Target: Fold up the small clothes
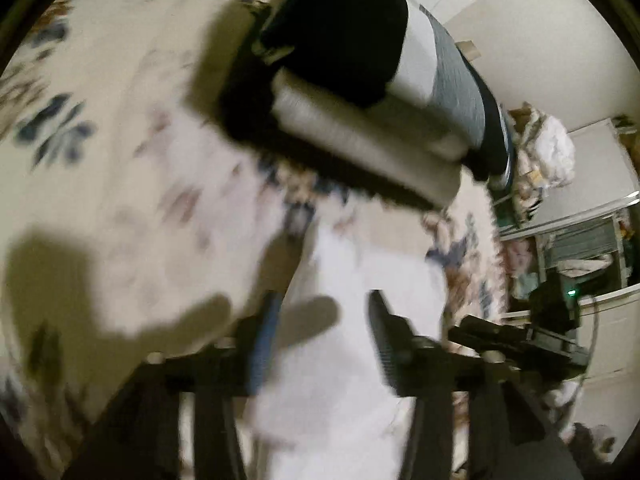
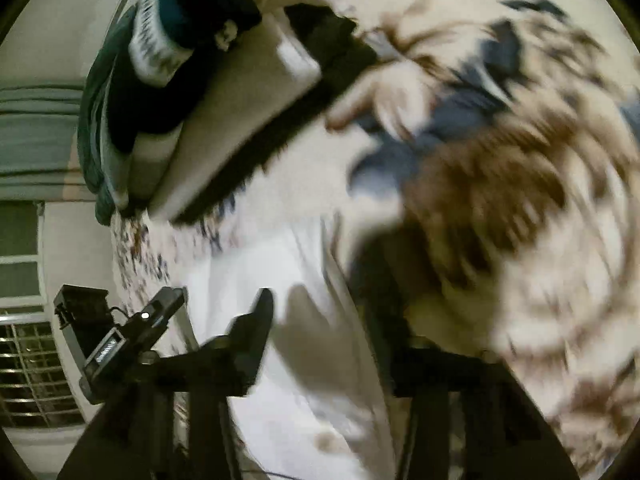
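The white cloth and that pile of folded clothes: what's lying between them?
Only flowered bedspread, in the left wrist view, between the white cloth and the pile.

Open bedspread to the sides, a stack ahead

A stack of folded clothes (image 1: pixel 360 92) stands on the floral bedspread (image 1: pixel 100 128) just beyond the white garment (image 1: pixel 352 320), blocking the way forward. The left gripper (image 1: pixel 320 320) and right gripper (image 2: pixel 320 320) stand close together; bare bedspread lies open on their outer sides.

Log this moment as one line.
left hand-held gripper: open over white garment | right hand-held gripper: open | floral bedspread | folded stack behind
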